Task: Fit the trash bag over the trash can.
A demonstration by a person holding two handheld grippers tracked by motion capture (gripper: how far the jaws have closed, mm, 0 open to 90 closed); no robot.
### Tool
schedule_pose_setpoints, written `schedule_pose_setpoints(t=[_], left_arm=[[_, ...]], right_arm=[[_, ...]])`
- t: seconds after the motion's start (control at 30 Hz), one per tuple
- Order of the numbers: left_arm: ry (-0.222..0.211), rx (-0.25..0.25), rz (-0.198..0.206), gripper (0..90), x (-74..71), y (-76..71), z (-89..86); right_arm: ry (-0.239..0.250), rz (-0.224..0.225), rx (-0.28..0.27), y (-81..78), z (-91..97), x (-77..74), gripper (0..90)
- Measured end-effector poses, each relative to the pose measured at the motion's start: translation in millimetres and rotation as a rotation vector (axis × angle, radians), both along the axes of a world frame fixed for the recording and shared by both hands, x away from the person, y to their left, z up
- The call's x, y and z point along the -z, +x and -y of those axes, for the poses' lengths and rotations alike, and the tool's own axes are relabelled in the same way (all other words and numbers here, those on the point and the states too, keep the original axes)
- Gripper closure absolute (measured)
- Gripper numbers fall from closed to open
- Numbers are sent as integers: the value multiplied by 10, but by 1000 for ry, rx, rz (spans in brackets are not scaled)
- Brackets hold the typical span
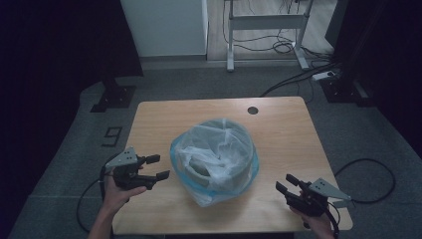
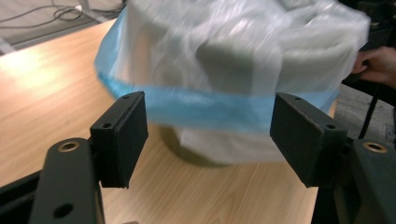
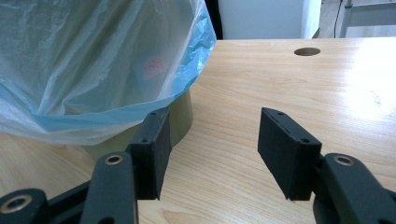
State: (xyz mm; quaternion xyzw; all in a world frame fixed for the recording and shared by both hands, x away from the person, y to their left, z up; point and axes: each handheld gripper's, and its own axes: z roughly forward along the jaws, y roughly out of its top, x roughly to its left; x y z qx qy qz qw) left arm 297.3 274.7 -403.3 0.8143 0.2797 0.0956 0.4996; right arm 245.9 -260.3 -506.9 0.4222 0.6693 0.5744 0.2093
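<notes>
From the high view we see the bin [image 1: 215, 162] standing upright near the middle of the table [image 1: 278, 134], its axis vertical and its mouth facing up, lined with a translucent bag [image 1: 199, 154] that has a blue hem folded down over the rim. The left gripper [image 1: 157, 167] sits just left of it and the right gripper [image 1: 286, 183] near its right, both with jaws apart and nothing between them. In the left gripper view [image 2: 208, 135] we see the blurred bag [image 2: 233, 56] ahead, its blue band [image 2: 210, 107] level across the wall, and a hand [image 2: 378, 65] beyond. In the right gripper view [image 3: 212, 149] we see the olive bin wall [image 3: 182, 119] below the bag [image 3: 93, 65] and a round hole [image 3: 307, 51] in the tabletop.
</notes>
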Motion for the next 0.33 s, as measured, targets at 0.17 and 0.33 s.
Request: schedule_pose_setpoints(t=[0.17, 0.33], left_arm=[[2, -19, -17, 273, 66, -25, -76], [4, -28, -21, 273, 75, -19, -86]], right_arm=[[-1, -2, -1, 0, -3, 9, 434], [0, -1, -4, 9, -7, 12, 432]])
